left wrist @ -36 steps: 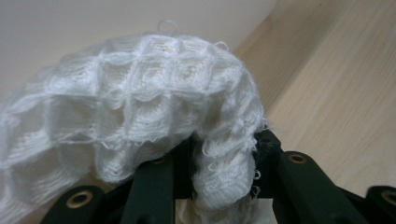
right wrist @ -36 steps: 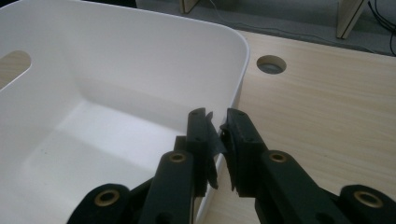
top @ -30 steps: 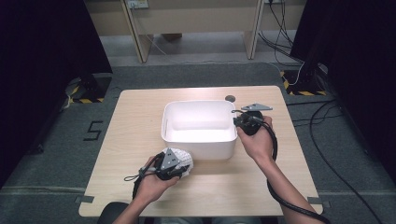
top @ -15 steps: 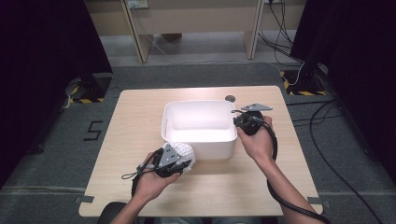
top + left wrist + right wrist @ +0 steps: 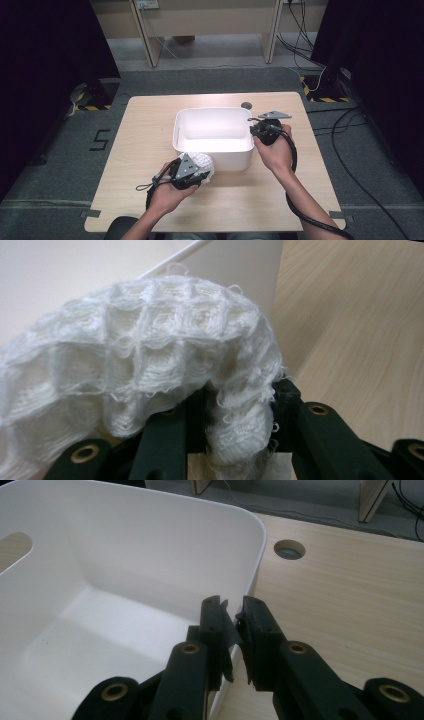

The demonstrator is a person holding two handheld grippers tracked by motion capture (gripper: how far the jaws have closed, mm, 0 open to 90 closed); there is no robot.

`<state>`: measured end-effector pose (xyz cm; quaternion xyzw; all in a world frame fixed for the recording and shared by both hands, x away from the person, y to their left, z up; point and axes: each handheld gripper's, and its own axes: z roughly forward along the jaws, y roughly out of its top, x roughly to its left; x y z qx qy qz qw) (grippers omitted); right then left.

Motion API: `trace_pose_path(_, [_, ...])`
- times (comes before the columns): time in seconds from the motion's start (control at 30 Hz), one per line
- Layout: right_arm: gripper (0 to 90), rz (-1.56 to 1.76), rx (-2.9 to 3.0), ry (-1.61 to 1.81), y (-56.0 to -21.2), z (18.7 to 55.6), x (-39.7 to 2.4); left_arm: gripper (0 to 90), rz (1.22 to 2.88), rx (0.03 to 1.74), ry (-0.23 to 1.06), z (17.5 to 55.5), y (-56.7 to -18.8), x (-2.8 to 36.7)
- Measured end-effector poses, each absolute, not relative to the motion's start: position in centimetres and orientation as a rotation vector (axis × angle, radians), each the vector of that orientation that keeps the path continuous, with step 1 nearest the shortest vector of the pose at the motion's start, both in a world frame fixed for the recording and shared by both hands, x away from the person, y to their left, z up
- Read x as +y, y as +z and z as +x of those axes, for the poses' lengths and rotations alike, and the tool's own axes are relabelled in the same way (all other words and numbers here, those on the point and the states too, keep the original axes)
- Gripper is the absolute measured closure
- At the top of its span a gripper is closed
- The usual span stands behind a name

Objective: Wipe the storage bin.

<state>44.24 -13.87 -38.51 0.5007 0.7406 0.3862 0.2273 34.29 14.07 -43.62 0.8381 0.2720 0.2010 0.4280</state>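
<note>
Hands at a wooden table (image 5: pixel 150 200) work two grippers around a white plastic bin (image 5: pixel 180 131) that sits near its middle. The left gripper (image 5: pixel 239 410) has its jaws pinched narrow on a bunched fold of a white waffle-weave cloth (image 5: pixel 150 365), which it holds just off the bin's near wall at the near left corner; in the high view the cloth (image 5: pixel 204 161) shows as a pale bundle against that wall, outside the bin and level with its rim. The right gripper (image 5: pixel 234 617) clamps the bin's right-hand rim, one jaw inside the wall and one outside, bracing the bin where it stands.

Risks from here appear to lie mostly with the cloth. The grip takes in a single fold, and the rest of the fabric billows loose over the jaws, so a quick lift could likely let the weave slip free and drop to the table short of the bin. Loose threads at the cloth's edge could also snag on the jaws at release. A trailing end may catch on the rim and hang outside. Should the right gripper's hold on the thin wall slide, the light bin could tip or skid toward the round hole (image 5: pixel 289 549) in the tabletop beyond it.
</note>
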Motion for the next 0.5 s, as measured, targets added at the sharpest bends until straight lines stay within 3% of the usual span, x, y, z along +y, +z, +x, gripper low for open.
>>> trace_pose_path(0.5, [80.5, 1.379, 2.039, 1.066, -38.52, 44.23, -13.82, 67.7, 2.096, 0.672, 0.510, 34.55, -43.72, 13.58])
